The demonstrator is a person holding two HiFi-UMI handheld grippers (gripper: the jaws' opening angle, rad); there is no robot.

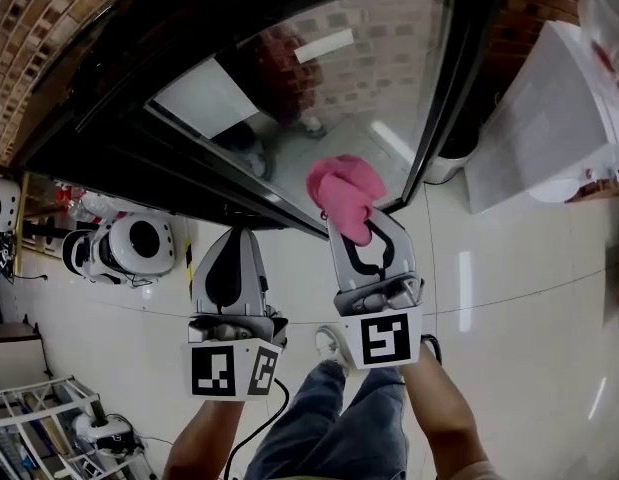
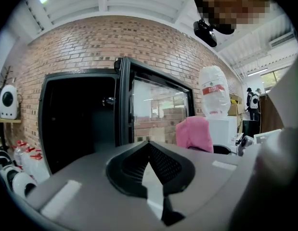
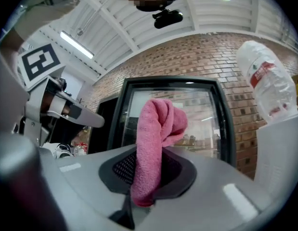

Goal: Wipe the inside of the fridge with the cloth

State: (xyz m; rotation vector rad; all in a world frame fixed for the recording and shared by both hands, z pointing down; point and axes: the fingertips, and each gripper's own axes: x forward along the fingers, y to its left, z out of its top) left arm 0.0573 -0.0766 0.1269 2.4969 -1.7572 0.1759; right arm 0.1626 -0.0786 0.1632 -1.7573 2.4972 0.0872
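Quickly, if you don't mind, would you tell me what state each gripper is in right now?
Left gripper: closed, nothing in it.
Right gripper: closed on the pink terry cloth.

We found no word we could read anywhere. The red label [image 2: 213, 89] on the big clear bottle [image 3: 266, 81] carried white print, too small for us to make out. The left cube [image 1: 232, 368] and the right cube [image 1: 386, 338] bore black-and-white square markers: patterns only, not letters or numbers.
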